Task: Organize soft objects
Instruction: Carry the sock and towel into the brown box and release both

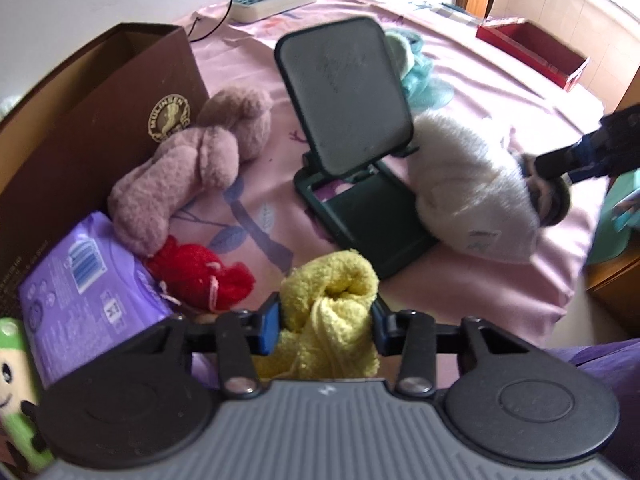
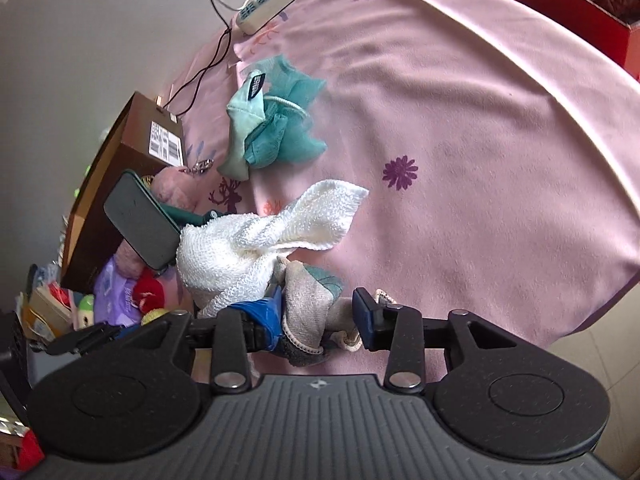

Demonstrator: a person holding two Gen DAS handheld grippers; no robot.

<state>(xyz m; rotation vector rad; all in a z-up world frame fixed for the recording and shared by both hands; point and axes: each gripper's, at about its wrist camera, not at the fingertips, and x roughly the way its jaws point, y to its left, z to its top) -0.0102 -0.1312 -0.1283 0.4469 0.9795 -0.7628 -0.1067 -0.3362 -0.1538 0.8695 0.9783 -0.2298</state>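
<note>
Gripping is the step in hand on both sides. The left gripper (image 1: 326, 316) has its jaws pressed against a yellow towel (image 1: 332, 296) lying at the near edge of the pink sheet (image 1: 500, 80), the cloth bunched between the pads. The right gripper (image 2: 320, 316) reaches over a grey sock (image 2: 306, 300) next to the white towel (image 2: 256, 248); the left pad touches the sock, but the right pad stands clear of it, so the jaws read as open around the sock, not yet clamped. A brown box (image 1: 92, 128) sits at the left with a plush bear (image 1: 192, 160), a red pompom (image 1: 200, 268) and a purple pack (image 1: 92, 292) beside it; a phone stand (image 1: 352, 120) stands between the two work areas. Next, judging from this, the left hand should lift the yellow towel and carry it to the box, clearing the stand, while the right needs to close fully on the sock before lifting.
</note>
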